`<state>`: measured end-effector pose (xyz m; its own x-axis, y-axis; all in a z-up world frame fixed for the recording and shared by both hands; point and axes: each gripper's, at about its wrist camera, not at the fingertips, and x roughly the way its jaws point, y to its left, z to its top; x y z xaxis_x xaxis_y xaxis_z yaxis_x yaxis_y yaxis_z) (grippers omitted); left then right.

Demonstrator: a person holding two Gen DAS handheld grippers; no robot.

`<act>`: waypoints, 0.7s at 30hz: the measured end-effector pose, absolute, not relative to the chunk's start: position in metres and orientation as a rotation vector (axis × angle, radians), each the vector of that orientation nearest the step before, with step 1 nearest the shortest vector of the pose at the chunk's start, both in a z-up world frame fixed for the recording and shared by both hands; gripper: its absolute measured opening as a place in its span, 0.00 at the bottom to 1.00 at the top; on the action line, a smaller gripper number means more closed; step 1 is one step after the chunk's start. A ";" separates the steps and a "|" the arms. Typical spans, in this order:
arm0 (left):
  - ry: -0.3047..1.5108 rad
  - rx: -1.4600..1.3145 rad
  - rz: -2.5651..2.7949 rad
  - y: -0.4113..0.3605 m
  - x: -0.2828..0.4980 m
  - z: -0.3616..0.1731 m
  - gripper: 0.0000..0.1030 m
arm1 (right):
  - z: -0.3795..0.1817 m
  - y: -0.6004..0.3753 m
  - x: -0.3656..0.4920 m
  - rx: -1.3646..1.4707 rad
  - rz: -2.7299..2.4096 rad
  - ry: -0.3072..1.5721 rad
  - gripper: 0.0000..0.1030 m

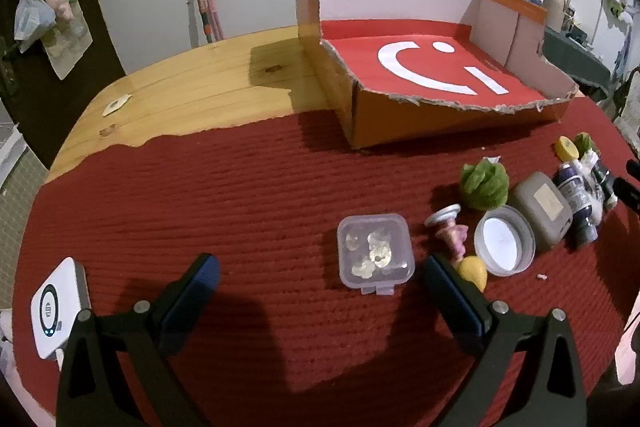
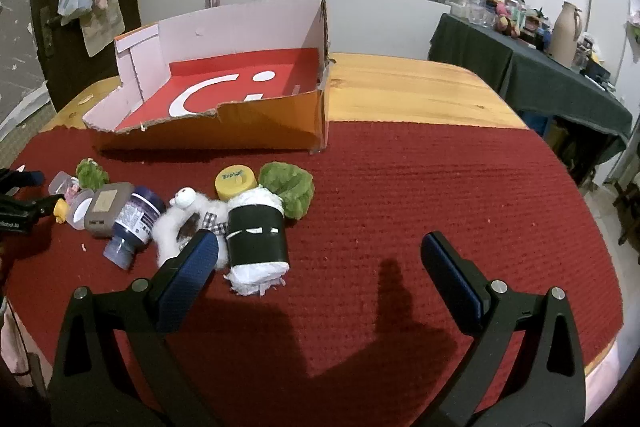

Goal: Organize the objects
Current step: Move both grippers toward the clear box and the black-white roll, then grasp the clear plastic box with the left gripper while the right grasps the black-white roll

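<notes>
An open cardboard box [image 1: 432,67] with a red floor stands at the back of the red mat; it also shows in the right wrist view [image 2: 224,95]. My left gripper [image 1: 320,275] is open and empty, with a clear lidded case [image 1: 374,249] just beyond its fingertips. Past the right finger lie a yellow piece [image 1: 474,271], a pink figure [image 1: 450,233], a white lid [image 1: 504,241], a grey case [image 1: 542,209] and a green puff [image 1: 484,185]. My right gripper [image 2: 320,253] is open and empty; a black-and-white roll [image 2: 256,243] lies by its left finger, beside a blue jar [image 2: 134,223] and white plush [image 2: 180,217].
A white device [image 1: 58,311] sits at the mat's near left edge. Bare wooden table [image 1: 192,87] shows behind the mat. A yellow cap [image 2: 235,181] and a second green puff [image 2: 288,189] lie behind the roll. A dark-clothed side table [image 2: 532,67] stands at the right.
</notes>
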<state>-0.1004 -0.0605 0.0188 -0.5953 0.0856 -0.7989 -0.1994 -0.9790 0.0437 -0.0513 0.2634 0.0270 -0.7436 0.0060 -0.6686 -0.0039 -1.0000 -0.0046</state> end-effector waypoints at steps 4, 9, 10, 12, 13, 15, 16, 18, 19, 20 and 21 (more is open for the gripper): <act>0.155 -1.308 2.646 -0.061 -0.103 0.019 0.90 | 0.025 0.258 -0.052 -1.129 2.934 -0.065 0.95; 0.138 -1.275 2.629 -0.055 -0.106 0.020 0.77 | 0.020 0.251 -0.061 -1.183 2.951 -0.092 0.77; 0.136 -1.264 2.624 -0.054 -0.105 0.021 0.70 | 0.020 0.250 -0.063 -1.199 2.963 -0.077 0.68; 0.133 -1.239 2.604 -0.050 -0.104 0.023 0.54 | 0.017 0.248 -0.067 -1.243 2.987 -0.044 0.53; 0.131 -1.228 2.598 -0.049 -0.104 0.023 0.39 | 0.016 0.247 -0.069 -1.265 2.998 -0.025 0.45; 0.113 -1.217 2.579 -0.046 -0.102 0.025 0.36 | 0.013 0.247 -0.071 -1.285 3.027 0.013 0.30; 0.101 -1.212 2.574 -0.046 -0.102 0.025 0.36 | 0.014 0.246 -0.070 -1.276 3.031 0.006 0.23; 0.096 -1.194 2.586 -0.045 -0.098 0.027 0.36 | 0.015 0.246 -0.069 -1.274 3.048 0.019 0.23; 0.098 -1.179 2.595 -0.044 -0.096 0.029 0.36 | 0.016 0.246 -0.067 -1.271 3.056 0.030 0.23; 0.097 -1.161 2.605 -0.044 -0.093 0.032 0.36 | 0.017 0.246 -0.066 -1.266 3.063 0.035 0.23; 0.095 -1.144 2.615 -0.044 -0.090 0.035 0.36 | 0.019 0.246 -0.064 -1.257 3.066 0.035 0.23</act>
